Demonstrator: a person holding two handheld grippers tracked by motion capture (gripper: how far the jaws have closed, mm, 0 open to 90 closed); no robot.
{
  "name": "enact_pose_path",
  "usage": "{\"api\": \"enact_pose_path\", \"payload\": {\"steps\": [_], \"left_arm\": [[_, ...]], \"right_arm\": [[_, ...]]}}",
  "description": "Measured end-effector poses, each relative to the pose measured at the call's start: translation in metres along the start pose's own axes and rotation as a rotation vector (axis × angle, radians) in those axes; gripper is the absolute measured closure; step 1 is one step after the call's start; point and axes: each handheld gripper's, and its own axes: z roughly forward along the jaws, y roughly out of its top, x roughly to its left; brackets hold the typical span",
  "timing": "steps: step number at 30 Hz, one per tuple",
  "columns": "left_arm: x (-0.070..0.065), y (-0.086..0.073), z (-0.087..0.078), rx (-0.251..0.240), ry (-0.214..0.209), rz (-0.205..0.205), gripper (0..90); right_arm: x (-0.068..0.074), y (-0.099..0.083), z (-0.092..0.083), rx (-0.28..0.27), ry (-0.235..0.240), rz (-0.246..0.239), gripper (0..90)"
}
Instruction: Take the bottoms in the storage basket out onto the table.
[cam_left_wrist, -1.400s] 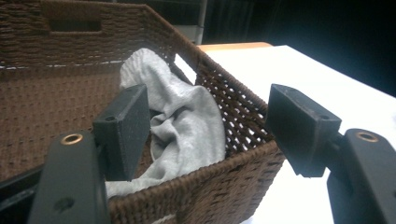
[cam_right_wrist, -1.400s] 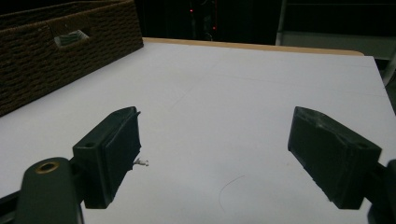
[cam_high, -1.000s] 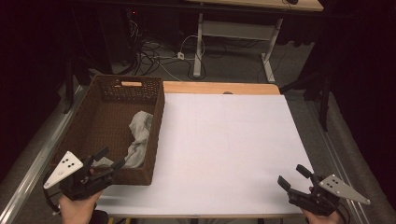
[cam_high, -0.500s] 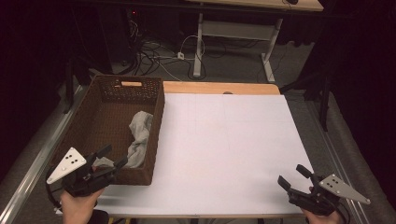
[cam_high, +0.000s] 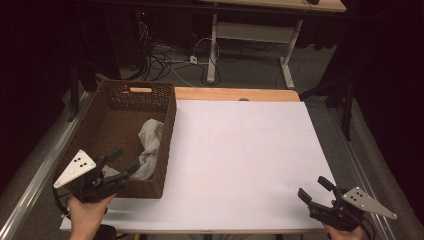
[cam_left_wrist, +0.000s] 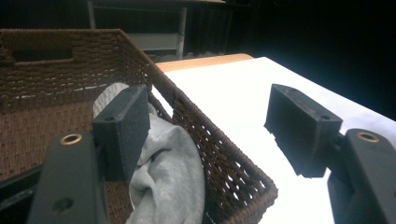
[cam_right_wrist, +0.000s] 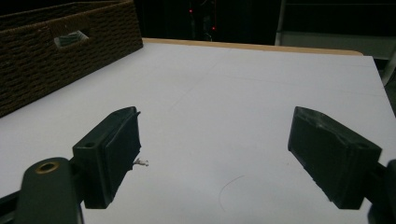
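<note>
A white table (cam_high: 245, 160) spreads across the room, with a brown wicker basket (cam_high: 112, 107) at its left edge — a crumpled grey cloth (cam_high: 148, 145) lies inside. The left gripper (cam_high: 121, 164) hangs over the basket's near corner, jaws spread wide and empty. The right gripper (cam_high: 314, 189) sits near-right — also gaping, holding nothing.

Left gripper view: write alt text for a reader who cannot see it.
The left gripper hangs open over the near corner of a brown wicker basket, one jaw inside it and one out over the white table. A crumpled grey cloth lies in the basket just past the inner jaw.
</note>
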Motion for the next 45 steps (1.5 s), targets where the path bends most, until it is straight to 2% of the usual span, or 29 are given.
{"api": "enact_pose_path", "payload": {"steps": [4, 25, 45], "left_arm": [[0.0, 0.003, 0.006, 0.02, -0.006, 0.008, 29.6], [-0.002, 0.015, 0.03, 0.033, -0.053, 0.003, 29.5], [-0.001, 0.03, 0.049, 0.059, -0.065, 0.015, 26.7]], "right_arm": [[0.0, 0.0, 0.0, 0.0, 0.004, -0.004, 17.5], [0.0, 0.0, 0.0, 0.003, 0.005, -0.003, 17.5], [-0.001, 0.0, 0.001, 0.005, 0.009, 0.0, 17.4]]}}
